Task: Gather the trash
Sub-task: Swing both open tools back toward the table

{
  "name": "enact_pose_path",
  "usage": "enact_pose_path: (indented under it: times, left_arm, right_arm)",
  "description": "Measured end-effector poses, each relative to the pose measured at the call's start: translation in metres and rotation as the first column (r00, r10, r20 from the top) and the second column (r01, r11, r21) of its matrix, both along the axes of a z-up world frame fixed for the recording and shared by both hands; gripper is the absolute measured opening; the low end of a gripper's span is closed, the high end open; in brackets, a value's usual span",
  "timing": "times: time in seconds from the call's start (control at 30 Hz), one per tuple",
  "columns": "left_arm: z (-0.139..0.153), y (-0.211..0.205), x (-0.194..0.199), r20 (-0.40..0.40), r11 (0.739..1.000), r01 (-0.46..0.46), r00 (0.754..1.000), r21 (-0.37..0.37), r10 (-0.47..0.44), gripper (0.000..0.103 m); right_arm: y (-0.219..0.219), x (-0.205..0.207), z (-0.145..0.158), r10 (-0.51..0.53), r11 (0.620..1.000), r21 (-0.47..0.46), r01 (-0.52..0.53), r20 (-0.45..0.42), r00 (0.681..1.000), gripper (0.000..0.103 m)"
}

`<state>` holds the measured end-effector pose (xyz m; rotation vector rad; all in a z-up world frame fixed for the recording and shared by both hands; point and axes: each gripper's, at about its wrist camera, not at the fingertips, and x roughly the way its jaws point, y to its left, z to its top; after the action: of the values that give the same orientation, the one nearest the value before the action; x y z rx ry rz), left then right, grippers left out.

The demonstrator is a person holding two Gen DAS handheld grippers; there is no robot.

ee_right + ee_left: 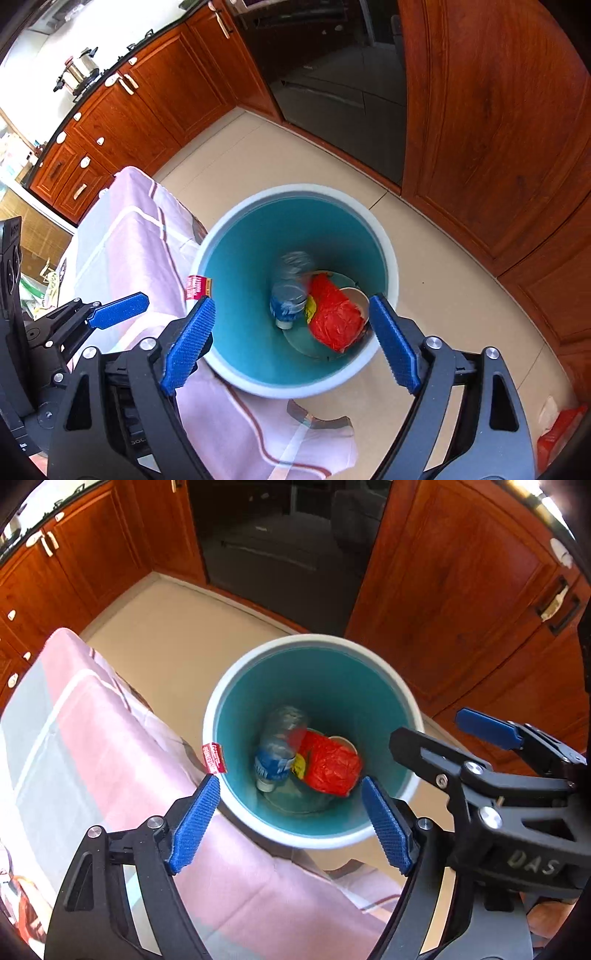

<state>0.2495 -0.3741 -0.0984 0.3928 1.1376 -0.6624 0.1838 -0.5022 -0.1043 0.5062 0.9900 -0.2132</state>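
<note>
On the left, the pink cloth drapes the surface, and a small red packet sits at its edge, touching the bin rim at nine o'clock; it is probably the next piece of trash. The left tool hangs released above the rim, nothing between its blue pads. Inside the teal bin lie a crushed water bottle, a red wrapper and a paper cup, all at the bottom. The right tool is likewise spread wide and empty over the opening, judged as right for dropping. Only the right view shows a red item on the floor at four o'clock, and a pot on the counter.
</note>
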Motion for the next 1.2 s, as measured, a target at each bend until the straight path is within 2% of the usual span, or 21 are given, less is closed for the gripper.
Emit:
enact_pose_path:
  times: [0.13,0.27,0.43,0.7,0.93,1.03,1.2]
  left_arm:
    - [0.021,0.014,-0.017,0.027,1.0,-0.01,1.0,-0.019,0.011,0.087]
    - [0.043,0.032,-0.035,0.067,0.999,-0.024,0.997,-0.047,0.027,0.096]
    - [0.072,0.068,-0.063,0.101,0.995,-0.04,0.994,-0.094,0.049,0.098]
    - [0.098,0.161,-0.092,0.144,0.985,-0.112,0.981,-0.135,0.131,0.099]
    - [0.081,0.27,-0.087,0.154,0.957,-0.273,0.946,-0.095,0.285,0.099]
    - [0.068,0.315,-0.084,0.131,0.941,-0.332,0.932,-0.071,0.338,0.099]
    - [0.037,0.349,-0.079,0.066,0.934,-0.357,0.931,-0.028,0.358,0.099]
  right_arm:
    - [0.013,-0.014,0.022,0.014,1.0,-0.017,-0.013,0.027,1.0,0.088]
    - [0.031,-0.032,0.046,0.035,0.999,-0.031,-0.033,0.061,0.998,0.088]
    - [0.063,-0.054,0.078,0.076,0.995,-0.067,-0.069,0.105,0.991,0.091]
    - [0.135,-0.071,0.11,0.219,0.973,-0.11,-0.204,0.139,0.966,0.092]
    - [0.209,-0.051,0.105,0.358,0.932,-0.101,-0.349,0.092,0.929,0.092]
    - [0.241,-0.045,0.094,0.408,0.911,-0.094,-0.402,0.065,0.911,0.092]
    - [0.276,-0.028,0.072,0.462,0.886,-0.059,-0.461,0.012,0.887,0.092]
